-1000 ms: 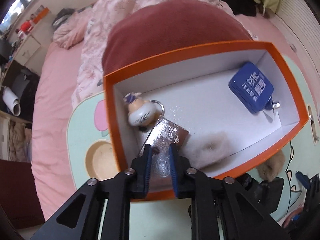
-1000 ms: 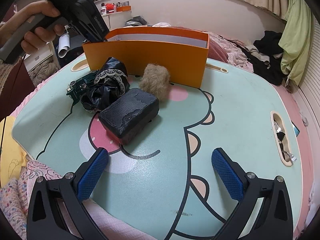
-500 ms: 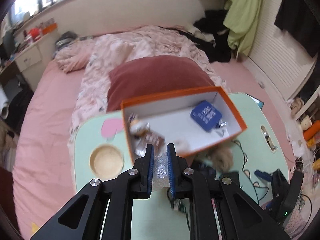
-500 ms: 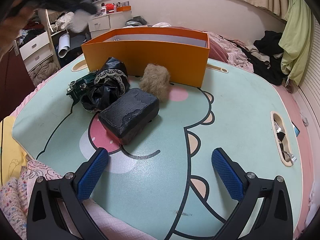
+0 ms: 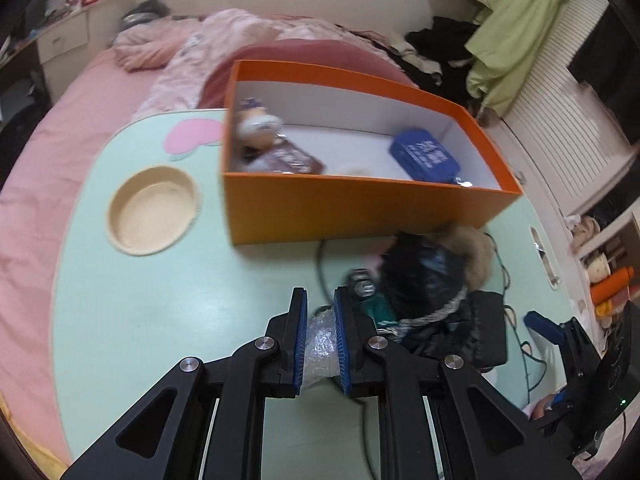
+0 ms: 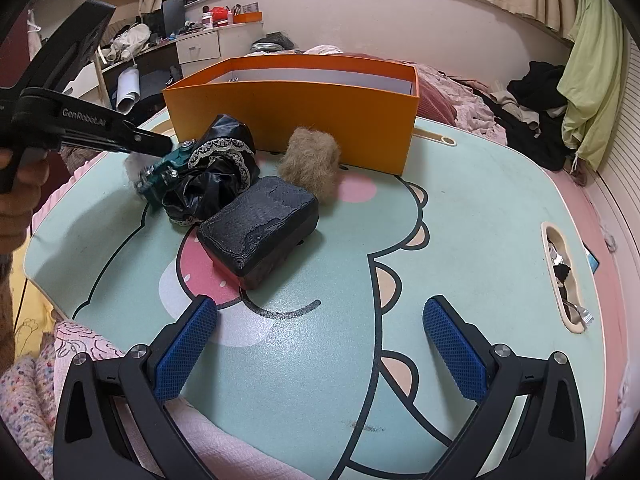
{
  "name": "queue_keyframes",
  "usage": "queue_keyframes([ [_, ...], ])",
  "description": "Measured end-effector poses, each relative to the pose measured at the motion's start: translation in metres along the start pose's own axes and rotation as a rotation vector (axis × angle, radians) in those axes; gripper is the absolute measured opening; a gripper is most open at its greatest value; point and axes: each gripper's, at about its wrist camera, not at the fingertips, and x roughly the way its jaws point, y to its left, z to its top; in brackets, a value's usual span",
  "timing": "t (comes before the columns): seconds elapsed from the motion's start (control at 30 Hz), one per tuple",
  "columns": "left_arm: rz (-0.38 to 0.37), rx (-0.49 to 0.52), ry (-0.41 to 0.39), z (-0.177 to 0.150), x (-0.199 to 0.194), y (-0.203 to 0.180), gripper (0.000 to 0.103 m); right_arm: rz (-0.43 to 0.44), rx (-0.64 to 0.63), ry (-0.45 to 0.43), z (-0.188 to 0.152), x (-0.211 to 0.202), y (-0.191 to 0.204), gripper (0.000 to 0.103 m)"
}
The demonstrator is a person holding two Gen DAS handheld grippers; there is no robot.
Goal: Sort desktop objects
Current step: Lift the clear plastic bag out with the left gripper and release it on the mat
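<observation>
1. The mint cartoon-printed counter point(image 6: 460, 216) stood on a pink bed point(image 5: 52, 152).
2. On it lay an orange box point(image 6: 304, 120), a black case point(image 6: 260, 228), a furry tuft point(image 6: 310, 162), black lace-trimmed fabric point(image 6: 216, 176) and a green circuit board point(image 6: 160, 178).

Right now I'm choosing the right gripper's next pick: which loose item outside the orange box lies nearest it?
The black textured case. It lies closest to the open right gripper, ahead of the furry tan block and black lace-trimmed bundle.

The left gripper point(image 5: 320, 312) pointed steeply down, jaws closed on crinkled plastic. The right gripper point(image 6: 320, 332) gaped wide, aimed toward twelve o'clock.
</observation>
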Motion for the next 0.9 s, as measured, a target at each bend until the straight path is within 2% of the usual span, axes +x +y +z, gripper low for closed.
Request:
queue_keyframes([
  [0.07,-0.008,-0.009,-0.008,0.001,-0.001,-0.001,0.013,0.0,0.001,0.0,0.0,0.0,0.0,0.103],
  [0.13,-0.007,-0.018,-0.03,0.001,-0.006,0.002,0.022,0.0,0.001,0.0,0.0,0.0,0.0,0.103],
  [0.2,-0.013,-0.034,-0.057,-0.001,-0.011,0.007,0.078,0.0,0.001,0.0,0.0,0.0,0.0,0.103],
  [0.23,-0.017,-0.041,-0.087,-0.003,-0.016,0.01,0.084,0.0,0.001,0.0,0.0,0.0,0.0,0.103],
  [0.3,-0.016,-0.047,-0.152,-0.009,-0.028,0.013,0.086,0.0,0.001,0.0,0.0,0.0,0.0,0.103],
  [0.37,-0.027,-0.052,-0.19,-0.015,-0.037,0.017,0.087,0.0,0.002,0.0,0.0,0.0,0.0,0.103],
  [0.5,-0.027,-0.077,-0.258,-0.041,-0.05,0.022,0.095,0.0,0.002,0.0,0.0,0.0,0.0,0.103],
  [0.6,0.022,-0.065,-0.264,-0.064,-0.047,0.019,0.095,-0.001,0.002,0.0,0.0,0.0,0.0,0.103],
  [0.73,0.097,-0.02,-0.221,-0.082,-0.031,0.006,0.095,0.0,0.003,0.0,0.0,0.0,0.0,0.103],
  [0.87,0.263,0.08,-0.2,-0.087,-0.012,-0.013,0.103,-0.002,0.003,0.0,0.0,0.0,0.0,0.103],
  [0.9,0.267,0.093,-0.203,-0.088,-0.011,-0.015,0.103,-0.002,0.003,0.0,0.0,0.0,0.0,0.103],
])
